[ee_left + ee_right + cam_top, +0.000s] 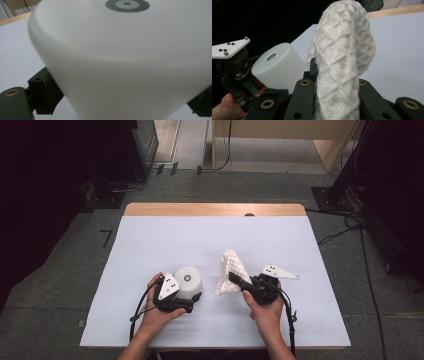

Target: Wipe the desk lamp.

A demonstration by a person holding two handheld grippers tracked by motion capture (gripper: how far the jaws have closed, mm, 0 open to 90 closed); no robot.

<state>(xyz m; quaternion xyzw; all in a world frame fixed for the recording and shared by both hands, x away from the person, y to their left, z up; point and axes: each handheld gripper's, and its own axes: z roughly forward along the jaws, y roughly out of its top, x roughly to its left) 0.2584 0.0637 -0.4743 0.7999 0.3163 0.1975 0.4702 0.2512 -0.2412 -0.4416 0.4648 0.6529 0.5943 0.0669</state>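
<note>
A white cup point(189, 281) stands upside down on the white tabletop point(165, 240), a grey ring on its upturned base. My left gripper point(192, 296) reaches around it from the near left. In the left gripper view the cup point(125, 62) lies between the wide-spread jaws, one pad point(47, 96) close beside its wall, and I see no press on it. My right gripper point(235, 280) is shut on a white waffle-knit cloth point(232, 265). The cloth point(344, 45) rises out of the closed jaws in a tall fold, with the cup point(278, 67) to its left.
A strip of bare wood point(215, 209) edges the far side of the table. Dark equipment stands and cables point(345, 220) lie on the grey floor beyond and to the right. Bare white surface stretches behind both hands.
</note>
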